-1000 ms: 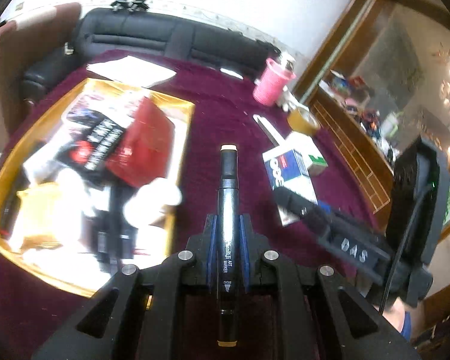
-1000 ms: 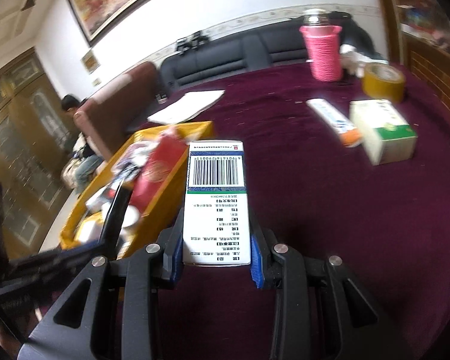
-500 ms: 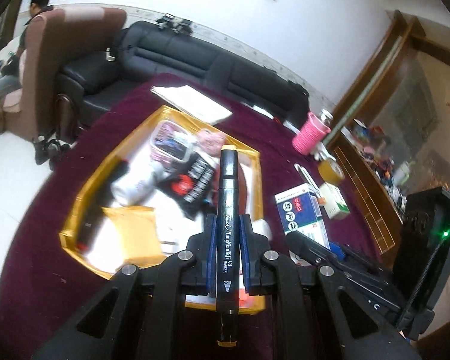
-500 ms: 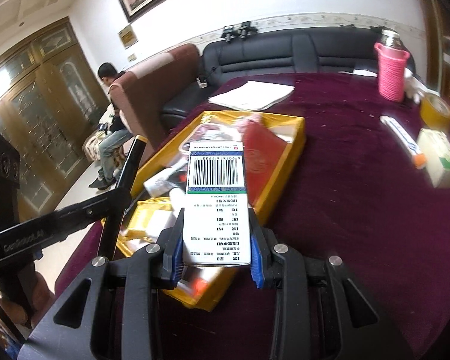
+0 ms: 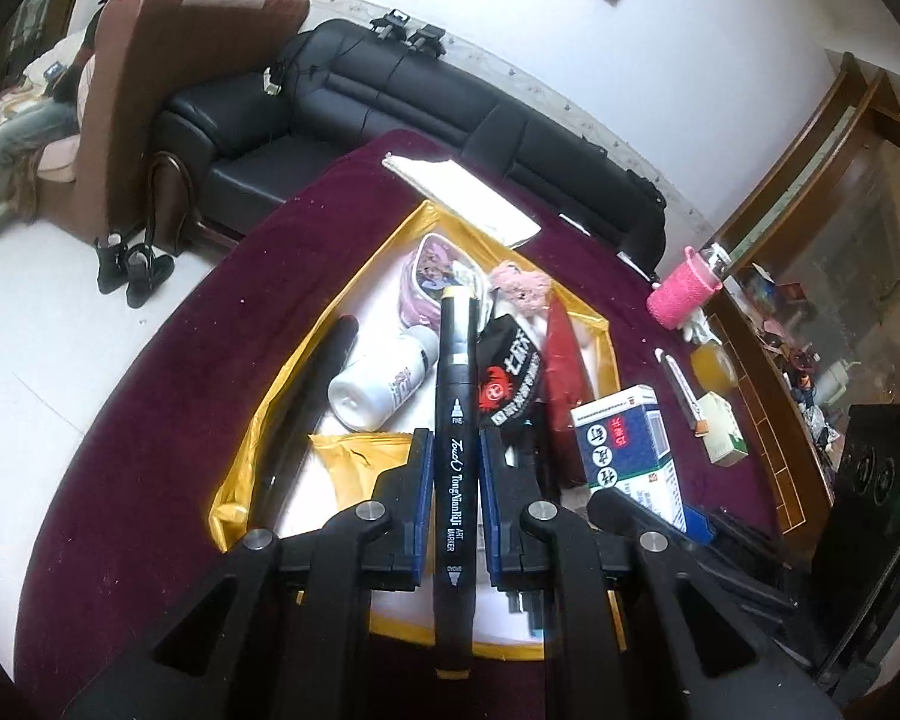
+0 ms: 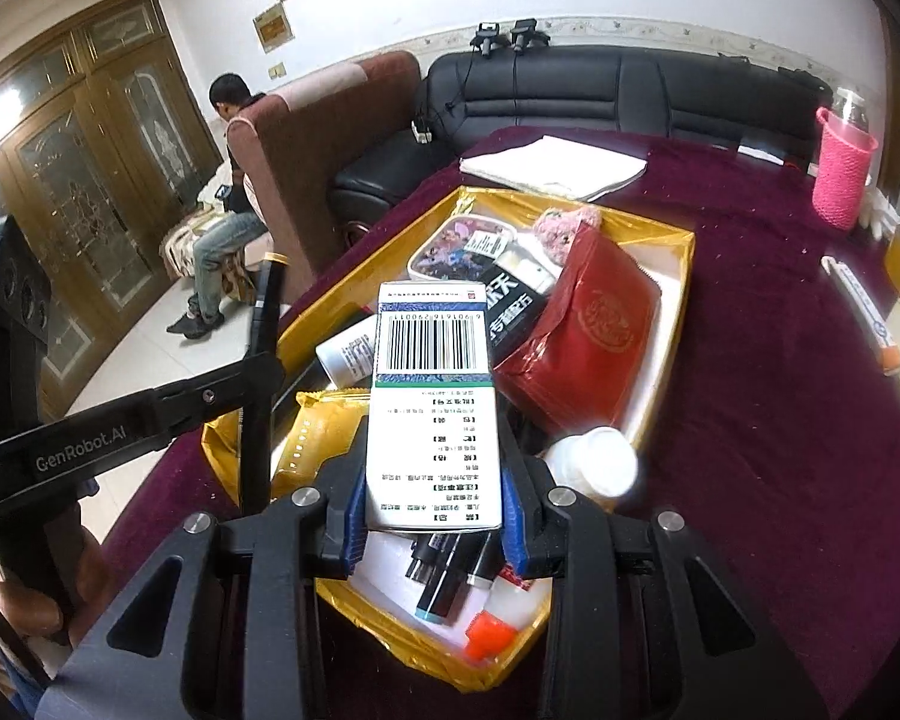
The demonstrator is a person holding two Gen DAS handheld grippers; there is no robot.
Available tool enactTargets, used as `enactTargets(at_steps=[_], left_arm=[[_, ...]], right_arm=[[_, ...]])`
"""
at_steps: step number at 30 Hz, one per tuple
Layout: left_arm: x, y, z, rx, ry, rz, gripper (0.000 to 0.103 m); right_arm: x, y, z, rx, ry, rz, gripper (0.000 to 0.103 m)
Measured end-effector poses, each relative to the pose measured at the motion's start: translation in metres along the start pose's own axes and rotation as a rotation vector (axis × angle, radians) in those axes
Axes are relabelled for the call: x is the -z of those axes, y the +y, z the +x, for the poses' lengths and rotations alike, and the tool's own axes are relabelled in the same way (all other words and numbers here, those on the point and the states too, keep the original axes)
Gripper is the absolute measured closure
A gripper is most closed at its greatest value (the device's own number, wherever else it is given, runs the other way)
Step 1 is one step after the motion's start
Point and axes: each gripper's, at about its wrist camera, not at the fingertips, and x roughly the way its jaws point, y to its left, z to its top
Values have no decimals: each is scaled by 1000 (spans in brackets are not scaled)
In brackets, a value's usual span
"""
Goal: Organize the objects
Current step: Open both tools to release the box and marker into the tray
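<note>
Now, left gripper (image 5: 455,468): clamped on slim black art marker (image 5: 453,456), above gold-rimmed tray (image 5: 252,438).
Right gripper (image 6: 431,483): clamped on white barcoded carton (image 6: 432,408), above tray.
Tray: on maroon tablecloth (image 6: 768,420).

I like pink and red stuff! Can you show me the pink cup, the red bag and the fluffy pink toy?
pink cup (image 6: 843,180), right wrist view, its knitted side.
red bag (image 6: 594,336), right wrist view, its front.
fluffy pink toy (image 5: 525,288), left wrist view, its body.
</note>
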Motion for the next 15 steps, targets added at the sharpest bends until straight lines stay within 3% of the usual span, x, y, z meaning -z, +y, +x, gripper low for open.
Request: enactTargets(at_steps=[15], left_arm=[[0, 13, 33, -17, 58, -28, 91]], right_arm=[[8, -6, 35, 33, 67, 31, 71]])
